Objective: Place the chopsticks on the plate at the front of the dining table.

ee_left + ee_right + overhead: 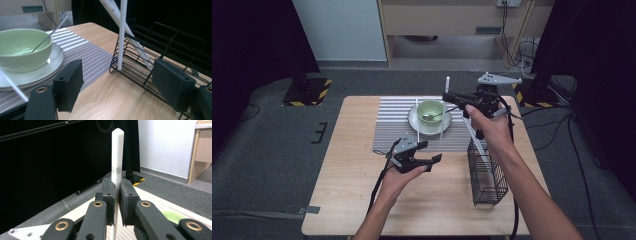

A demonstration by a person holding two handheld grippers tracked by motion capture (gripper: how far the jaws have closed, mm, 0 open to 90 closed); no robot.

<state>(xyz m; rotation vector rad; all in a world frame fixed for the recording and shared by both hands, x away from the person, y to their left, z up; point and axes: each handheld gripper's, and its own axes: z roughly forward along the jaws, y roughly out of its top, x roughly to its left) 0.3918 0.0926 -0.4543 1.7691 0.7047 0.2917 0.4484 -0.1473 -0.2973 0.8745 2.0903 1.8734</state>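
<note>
My right gripper [446, 96] [117, 187] is shut on a white chopstick [444, 125] [117, 152] [122, 35] and holds it nearly upright. The stick's lower end comes down by the near corner of the black wire basket [486, 175] [172, 42]. Two more white chopsticks [476, 137] [117, 13] lean inside the basket. My left gripper [431, 151] [120, 80] is open and holds nothing; it hovers low over the wood between the placemat and the basket. A green bowl [430, 109] [20, 47] with a metal spoon [434, 115] [50, 33] sits on a white plate [414, 123] [47, 67].
A grey striped placemat [387, 125] [82, 52] lies under the plate. Another white chopstick [417, 130] [13, 87] lies across the plate's left edge. The wooden table [352, 190] has bare room at front left. Stand bases and cables sit on the floor behind.
</note>
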